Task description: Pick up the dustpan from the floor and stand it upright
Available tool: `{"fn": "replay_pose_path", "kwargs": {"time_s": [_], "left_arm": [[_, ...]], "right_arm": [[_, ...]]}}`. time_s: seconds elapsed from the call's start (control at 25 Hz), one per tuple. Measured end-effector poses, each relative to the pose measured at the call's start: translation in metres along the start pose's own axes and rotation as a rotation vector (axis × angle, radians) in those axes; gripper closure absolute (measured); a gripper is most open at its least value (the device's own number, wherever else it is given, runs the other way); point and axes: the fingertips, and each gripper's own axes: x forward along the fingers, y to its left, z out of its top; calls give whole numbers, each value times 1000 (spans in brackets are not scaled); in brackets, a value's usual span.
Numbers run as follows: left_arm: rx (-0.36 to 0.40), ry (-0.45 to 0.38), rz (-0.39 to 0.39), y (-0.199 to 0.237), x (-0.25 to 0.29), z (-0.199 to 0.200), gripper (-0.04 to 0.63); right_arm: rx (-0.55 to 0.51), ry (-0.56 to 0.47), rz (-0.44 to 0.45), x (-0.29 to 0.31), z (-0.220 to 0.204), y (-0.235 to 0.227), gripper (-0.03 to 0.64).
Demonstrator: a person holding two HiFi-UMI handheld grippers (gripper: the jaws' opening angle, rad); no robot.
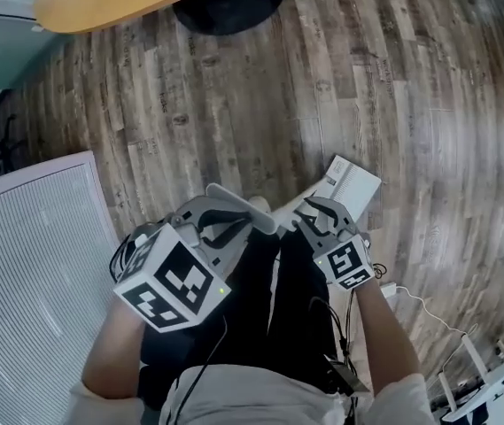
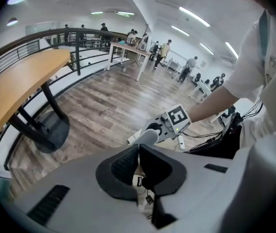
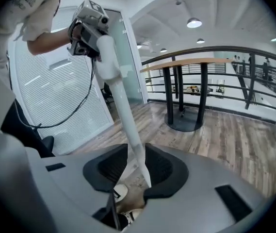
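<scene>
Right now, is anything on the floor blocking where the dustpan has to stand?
Nothing visible does. The floor around the dustpan is bare wood, and the black table base stands well away from it.

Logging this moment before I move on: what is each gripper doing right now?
Left gripper: closed on the top end of the dustpan handle.
Right gripper: open, with the handle between its jaws but not clamped.
</scene>
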Motion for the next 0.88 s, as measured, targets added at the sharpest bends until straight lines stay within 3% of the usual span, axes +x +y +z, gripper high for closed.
{"fn": "replay_pose_path", "kwargs": {"time_s": [0.12,0.28,0.48,0.64,0.76,0.88], "left_arm": [[34,32,-35,-23,5,10,565],[41,10,-126,-63,14,34,571],[159,12,-165,-111,29,63,571],[268,28,-142,-138,38,81,572],[321,60,-150,-155,49,93,572],[425,173,-114,-172,71,84,572]], "right_arm": [[75,-38,-70,-46,7,1,492],[167,-100,-210,-119,17,-1,496],[244,-189,-407,-203,23,8,519],[357,-299,-594,-268,36,16,550],[386,-345,-700,-314,42,29,560],[419,-352,-762,-355,30,48,561]]}}
